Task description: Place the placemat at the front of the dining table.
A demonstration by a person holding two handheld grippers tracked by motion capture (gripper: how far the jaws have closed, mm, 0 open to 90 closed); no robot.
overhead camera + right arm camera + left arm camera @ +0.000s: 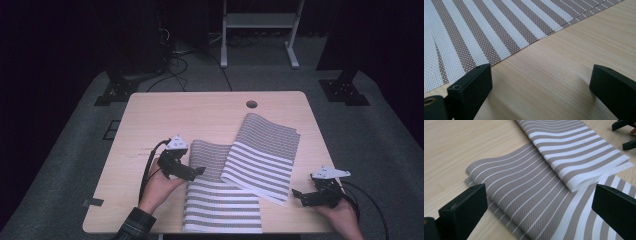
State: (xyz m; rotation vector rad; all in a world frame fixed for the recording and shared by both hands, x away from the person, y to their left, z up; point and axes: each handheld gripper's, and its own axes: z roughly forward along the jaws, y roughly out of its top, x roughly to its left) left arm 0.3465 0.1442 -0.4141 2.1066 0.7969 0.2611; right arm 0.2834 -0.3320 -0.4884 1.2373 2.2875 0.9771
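Observation:
A grey-and-white striped woven cloth (222, 202) lies on the wooden table (200, 115), its right part folded over at an angle (262, 150). My left gripper (200, 172) stands open at the cloth's left edge. In the left gripper view its jaws (539, 205) are wide apart over the thin-striped part (524, 185), with nothing between them. My right gripper (298, 196) is open just right of the folded corner. In the right gripper view its jaws (541, 82) straddle bare wood beside the cloth's edge (486, 30).
A round cable hole (251, 104) sits near the table's far edge. Beyond the table stand a white frame (257, 20), loose cables (175, 60) on the floor and black stand bases (345, 90). The right gripper (626, 135) shows far off in the left gripper view.

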